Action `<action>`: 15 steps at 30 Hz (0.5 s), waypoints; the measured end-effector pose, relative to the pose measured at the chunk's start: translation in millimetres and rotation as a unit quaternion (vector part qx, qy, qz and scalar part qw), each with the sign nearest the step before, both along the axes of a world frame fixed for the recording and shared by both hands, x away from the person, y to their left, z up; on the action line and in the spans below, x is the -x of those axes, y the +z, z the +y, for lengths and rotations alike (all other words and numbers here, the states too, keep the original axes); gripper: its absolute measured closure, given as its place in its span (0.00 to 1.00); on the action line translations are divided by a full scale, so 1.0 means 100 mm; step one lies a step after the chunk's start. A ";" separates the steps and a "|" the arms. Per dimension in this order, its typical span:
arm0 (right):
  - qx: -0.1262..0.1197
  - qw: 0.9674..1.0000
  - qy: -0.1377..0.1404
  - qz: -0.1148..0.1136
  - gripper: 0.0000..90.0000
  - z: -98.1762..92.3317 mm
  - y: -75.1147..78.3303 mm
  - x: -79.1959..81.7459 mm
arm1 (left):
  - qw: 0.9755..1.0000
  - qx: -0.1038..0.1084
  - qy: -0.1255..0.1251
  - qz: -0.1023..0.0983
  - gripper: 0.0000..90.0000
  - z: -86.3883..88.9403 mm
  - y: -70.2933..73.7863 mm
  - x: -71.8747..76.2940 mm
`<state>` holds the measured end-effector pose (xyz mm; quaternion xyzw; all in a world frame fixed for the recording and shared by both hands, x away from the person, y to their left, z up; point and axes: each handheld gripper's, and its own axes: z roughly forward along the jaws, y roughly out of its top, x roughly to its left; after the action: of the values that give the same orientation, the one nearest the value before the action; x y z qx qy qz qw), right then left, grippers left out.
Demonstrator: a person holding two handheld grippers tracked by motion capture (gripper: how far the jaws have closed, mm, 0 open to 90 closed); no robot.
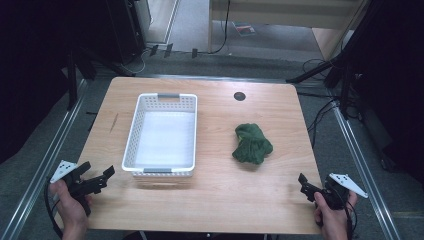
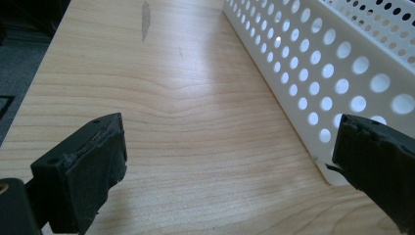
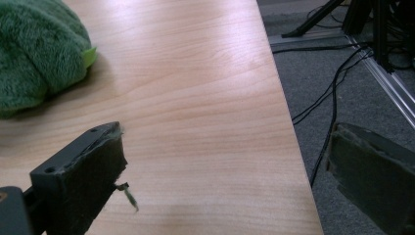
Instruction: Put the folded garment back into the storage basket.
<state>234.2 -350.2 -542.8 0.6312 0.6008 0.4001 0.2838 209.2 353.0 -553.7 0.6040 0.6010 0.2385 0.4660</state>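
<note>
Here both tongs, left (image 1: 102, 178) and right (image 1: 305, 184), wide apart, empty, over table (image 1: 225, 200).

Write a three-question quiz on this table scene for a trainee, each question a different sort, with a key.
1. True or false: the green cloth lies inside the white basket.
2. Multiple choice: the left gripper is A) open beside the basket's near corner, B) shut on the cloth, C) resting inside the basket.
3. Fill in: in the right gripper view, one jaw of the right gripper hangs past the table edge, over the ____.

Key: 1 false, the cloth lies bunched on the table to the basket's right. 2 A. 3 floor.
</note>
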 end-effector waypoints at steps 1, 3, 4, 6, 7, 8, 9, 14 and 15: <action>0.000 1.000 0.000 0.000 0.02 0.00 0.00 0.00 | 1.000 0.000 0.000 0.000 0.01 0.00 0.00 0.00; -0.005 1.000 -0.006 -0.003 0.02 0.02 0.02 0.00 | 1.000 0.001 -0.001 0.000 0.01 0.00 0.00 0.00; -0.004 1.000 -0.009 -0.006 0.02 0.06 0.04 0.00 | 1.000 0.000 -0.002 0.000 0.01 0.00 0.00 0.00; 0.000 1.000 -0.010 -0.008 0.02 0.09 0.05 -0.01 | 1.000 -0.001 -0.002 -0.001 0.01 0.00 0.00 0.00; 0.006 1.000 -0.011 -0.012 0.04 0.12 0.07 -0.01 | 1.000 0.001 -0.002 -0.001 0.01 0.00 0.00 0.00; 0.009 1.000 -0.009 -0.016 0.04 0.15 0.08 -0.01 | 1.000 0.001 -0.001 -0.001 0.01 0.00 0.00 0.00; 0.012 1.000 -0.008 -0.019 0.04 0.18 0.09 -0.01 | 1.000 0.003 -0.001 -0.001 0.01 0.00 0.00 0.00; 0.016 1.000 -0.003 -0.027 0.08 0.26 0.16 -0.03 | 1.000 0.005 -0.002 -0.002 0.01 0.01 0.00 0.00; 0.013 0.999 -0.006 -0.029 0.08 0.26 0.19 -0.04 | 1.000 0.005 -0.001 -0.001 0.01 0.01 0.00 0.00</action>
<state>238.1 -323.8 -524.3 0.6196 0.5934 0.4086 0.3114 209.1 353.7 -553.9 0.6022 0.6007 0.2356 0.4702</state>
